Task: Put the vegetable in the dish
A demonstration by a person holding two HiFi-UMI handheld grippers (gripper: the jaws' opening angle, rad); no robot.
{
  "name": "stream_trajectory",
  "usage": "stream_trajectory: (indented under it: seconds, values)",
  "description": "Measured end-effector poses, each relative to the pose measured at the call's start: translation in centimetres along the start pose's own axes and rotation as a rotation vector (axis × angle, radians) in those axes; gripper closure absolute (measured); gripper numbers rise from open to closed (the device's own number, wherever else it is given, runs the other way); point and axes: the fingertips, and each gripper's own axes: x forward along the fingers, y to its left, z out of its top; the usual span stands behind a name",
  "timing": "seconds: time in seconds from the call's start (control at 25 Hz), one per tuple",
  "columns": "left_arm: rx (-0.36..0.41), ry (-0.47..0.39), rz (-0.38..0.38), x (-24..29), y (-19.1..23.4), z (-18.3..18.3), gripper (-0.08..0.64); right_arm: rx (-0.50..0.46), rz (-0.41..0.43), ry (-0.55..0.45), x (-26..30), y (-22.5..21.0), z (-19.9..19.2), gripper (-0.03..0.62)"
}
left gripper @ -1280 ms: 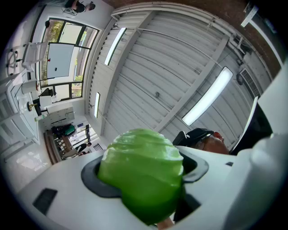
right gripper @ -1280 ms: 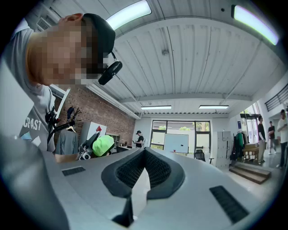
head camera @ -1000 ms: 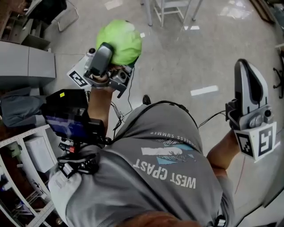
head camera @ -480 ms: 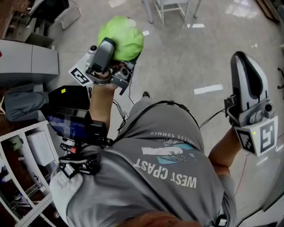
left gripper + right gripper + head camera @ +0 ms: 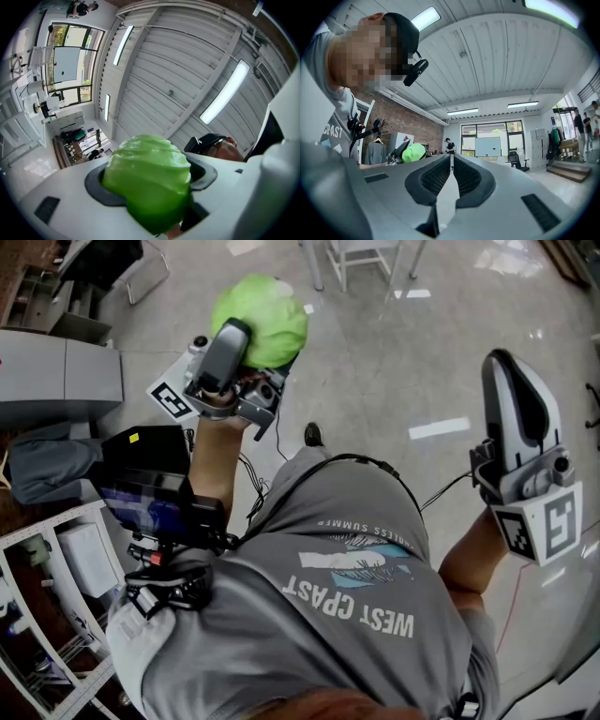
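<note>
1. The vegetable (image 5: 262, 315) is a round, pale green, leafy head. It sits at about eleven o'clock in the head view, held in the air above the floor (image 5: 394, 362), and it is not in any dish.
2. Your left gripper (image 5: 246, 343) is grasping it. In the left gripper view the jaws stand wide apart, and the green head fills the gap between the pads.
3. Your right gripper (image 5: 511, 371), at about three o'clock, is clenched on nothing. Its own view shows the ribbed pads meeting with nothing between them.
4. No dish shows in any view, so I judge this to be the carrying step. Hold your squeeze steady, because the head looks broad and smooth and could slip. Find the dish first, then lower the vegetable over its middle before you let go.
5. The count is one vegetable, two grippers and no dish in sight.
</note>
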Motion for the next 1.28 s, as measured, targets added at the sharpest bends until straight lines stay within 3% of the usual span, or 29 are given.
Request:
stream_trajectory:
  seconds: [0.52, 0.88, 1.08, 1.28]
  values:
    - [-0.009, 0.028, -0.022, -1.3, 7.2, 10.0, 0.213, -0.022, -0.072, 0.008, 11.5, -1.9, -0.5, 0.583]
    - [-0.045, 0.049, -0.041, -2.2, 8.0, 9.5, 0.213, -0.028, -0.124, 0.025, 11.1, -0.8, -1.7, 0.583]
    - [-0.048, 0.038, -0.033, -1.6, 8.1, 9.9, 0.215, -0.027, -0.107, 0.039, 11.8, -1.1, -1.0, 0.583]
    - [-0.028, 0.014, -0.013, 2.1, 10.8, 10.6, 0.215, -0.023, -0.068, 0.041, 13.5, -6.1, 0.4, 0.584]
